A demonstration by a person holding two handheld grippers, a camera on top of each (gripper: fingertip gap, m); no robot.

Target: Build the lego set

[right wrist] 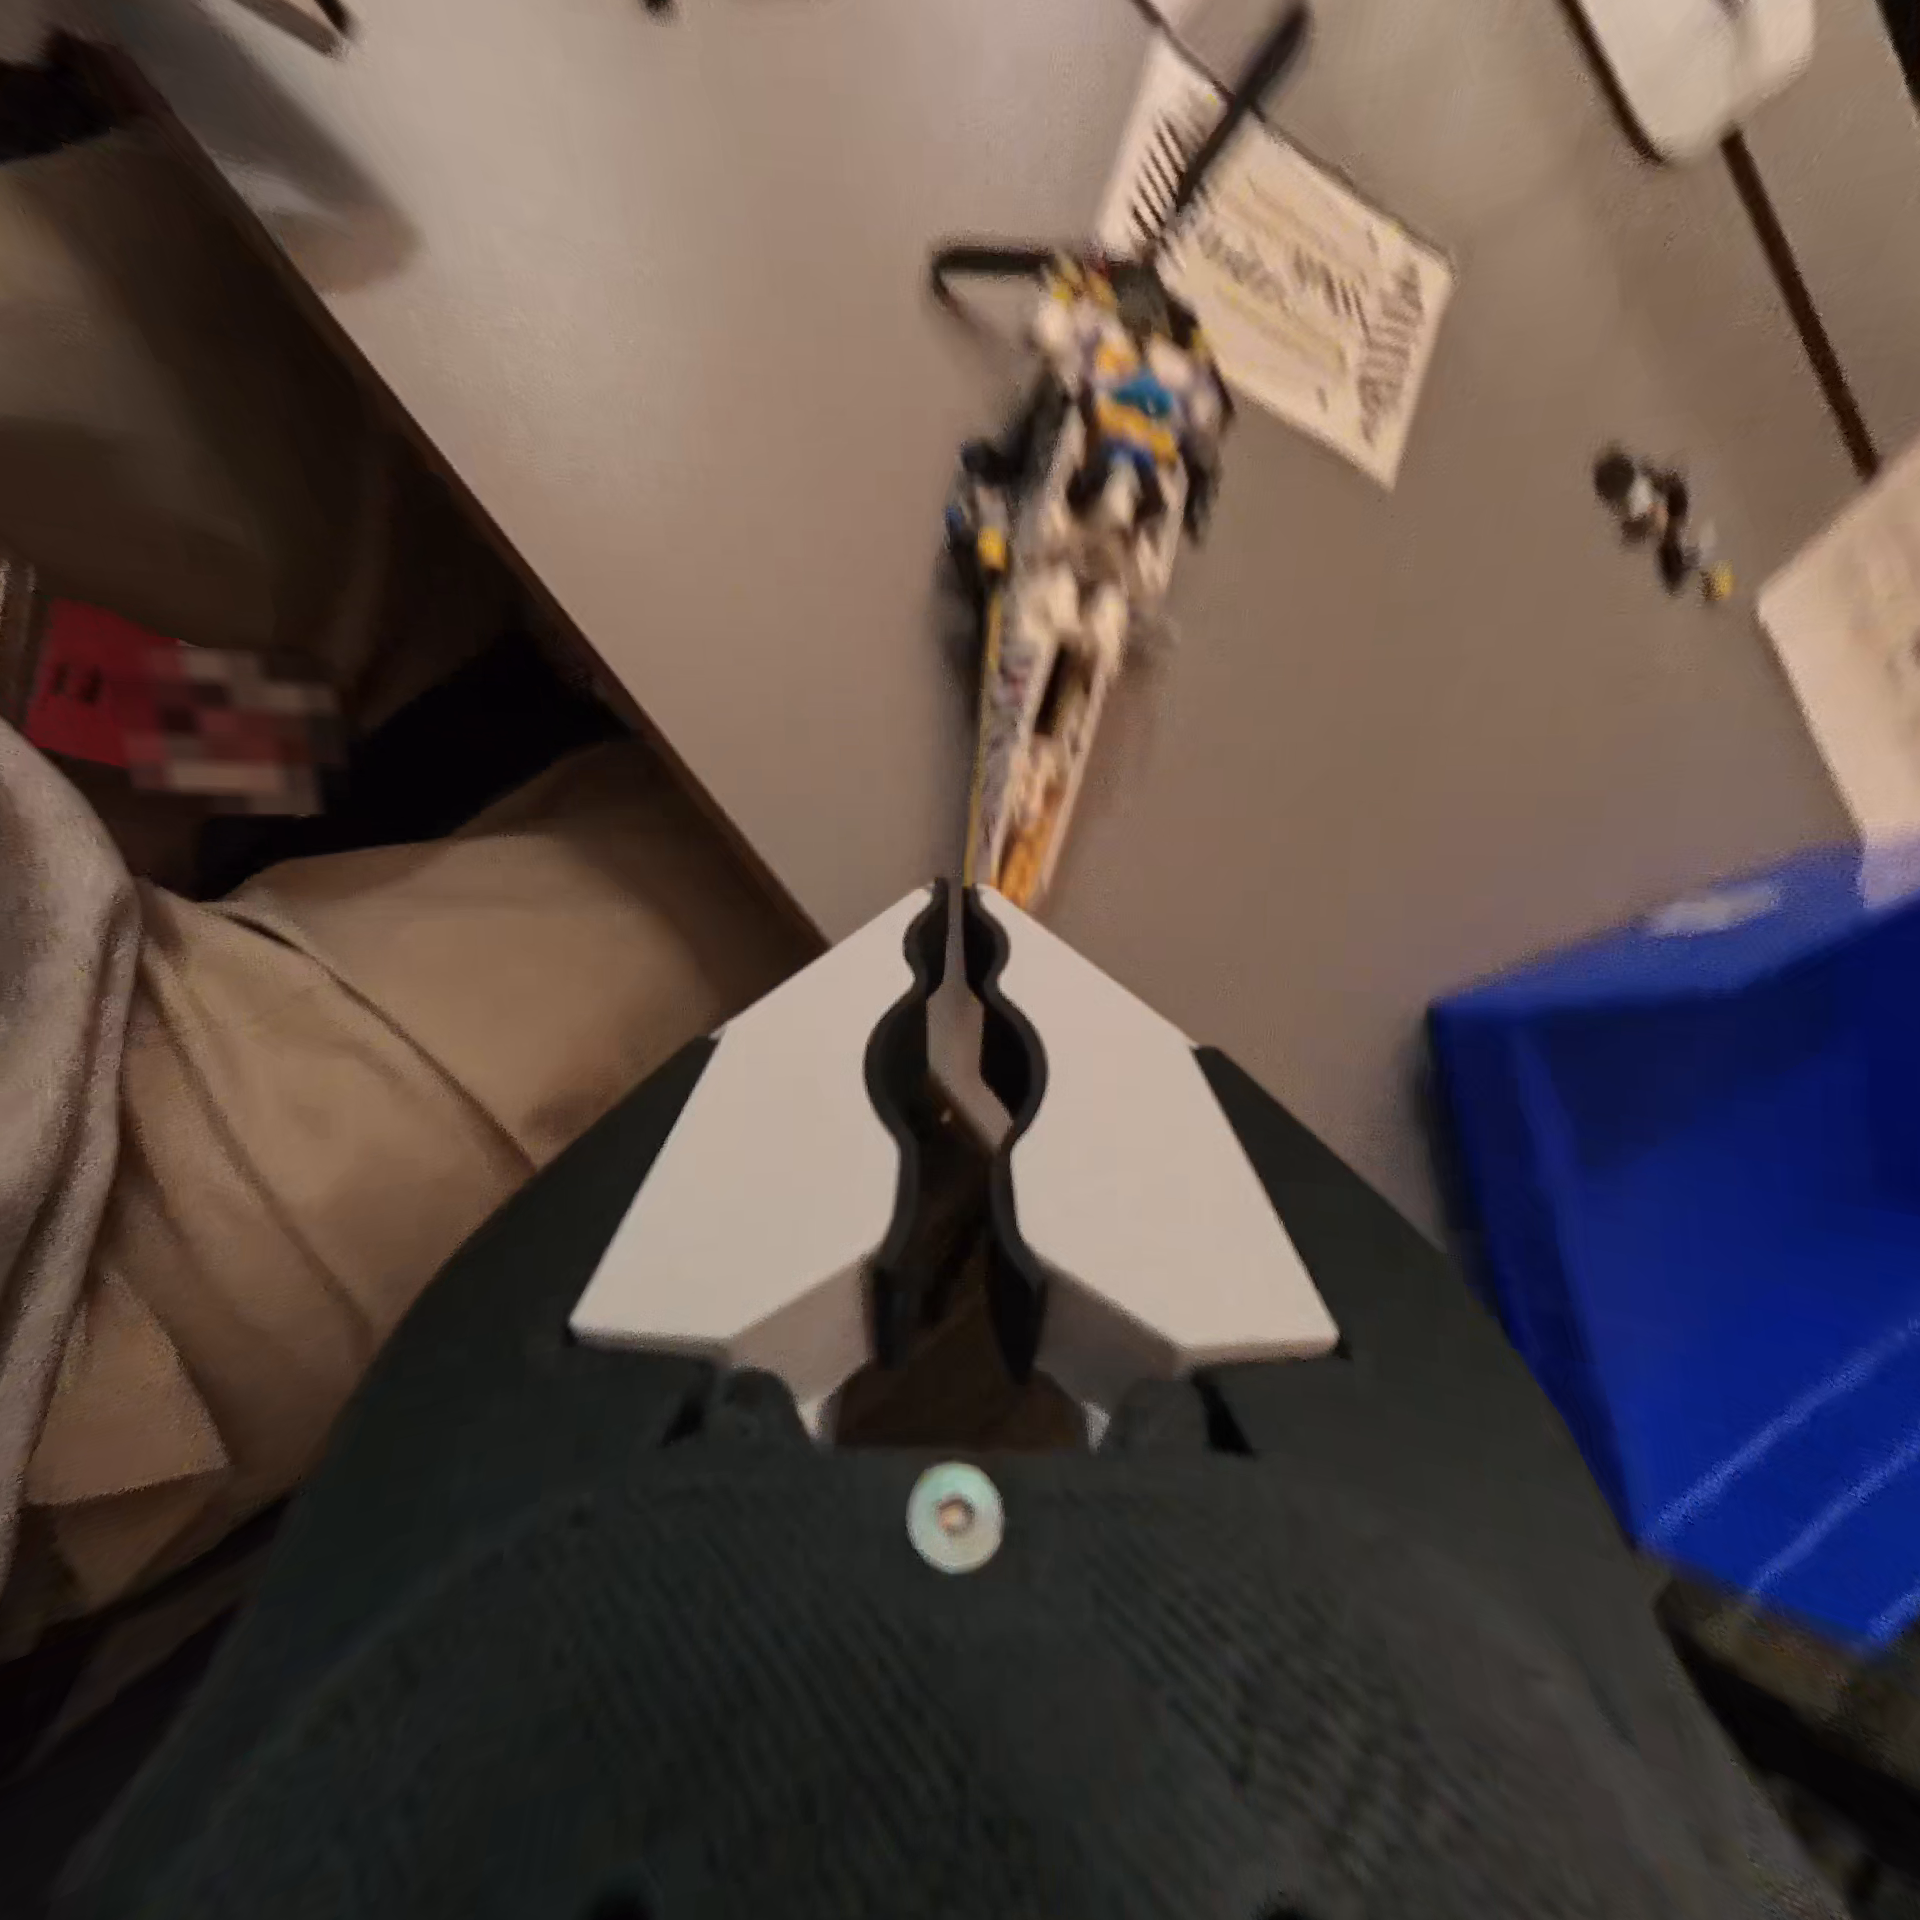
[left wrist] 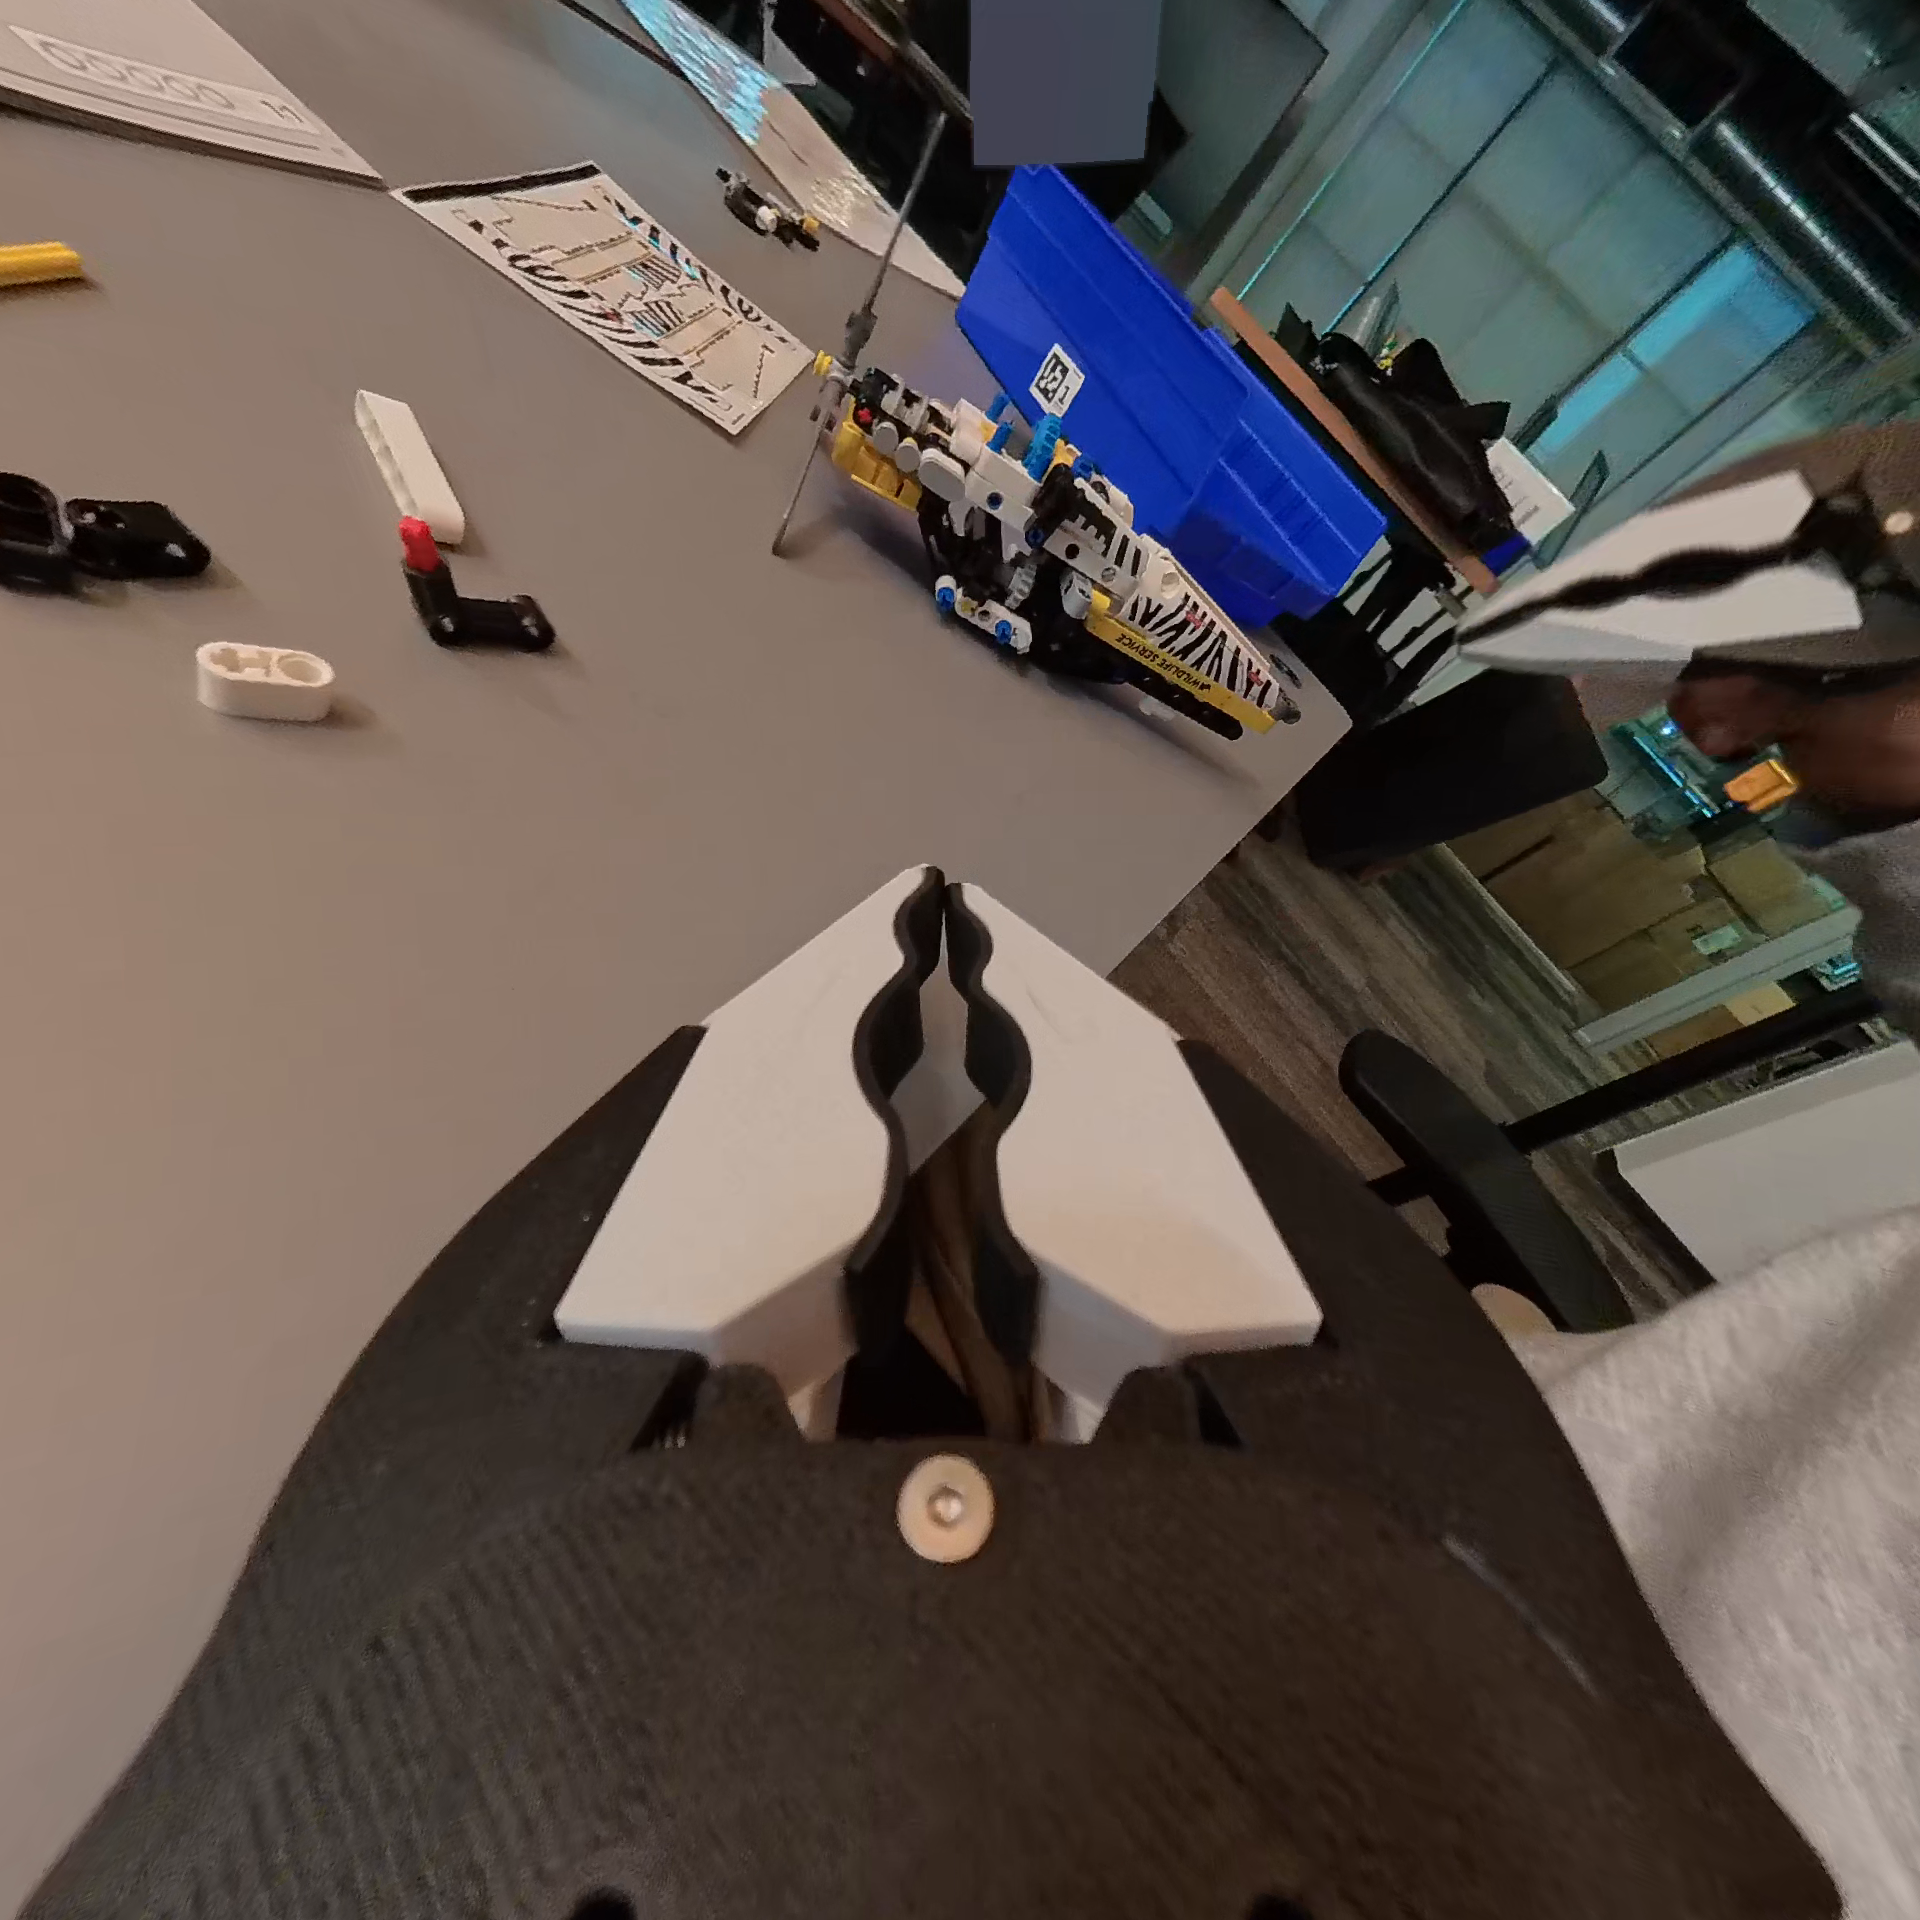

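Note:
A part-built Lego helicopter (left wrist: 1049, 540) with zebra-striped white, yellow and black panels lies on the grey table (left wrist: 623, 831) near its right edge. It shows blurred in the right wrist view (right wrist: 1091, 520). My left gripper (left wrist: 940, 883) is shut and empty, above the table's near part, well short of the model. My right gripper (right wrist: 956, 894) is shut and empty, just short of the model's tail tip. It also shows at the right of the left wrist view (left wrist: 1475, 629). Loose pieces lie at the left: a white beam (left wrist: 410, 468), a short white piece (left wrist: 265, 681), a black piece with a red pin (left wrist: 468, 597), black pieces (left wrist: 94, 535).
A blue bin (left wrist: 1174, 405) stands behind the model and shows in the right wrist view (right wrist: 1683, 1226). A sticker sheet (left wrist: 613, 291) and a booklet (left wrist: 177, 94) lie farther back, with a small black assembly (left wrist: 769, 213) and a yellow piece (left wrist: 36, 265). A black chair (left wrist: 1475, 1174) stands beyond the table edge.

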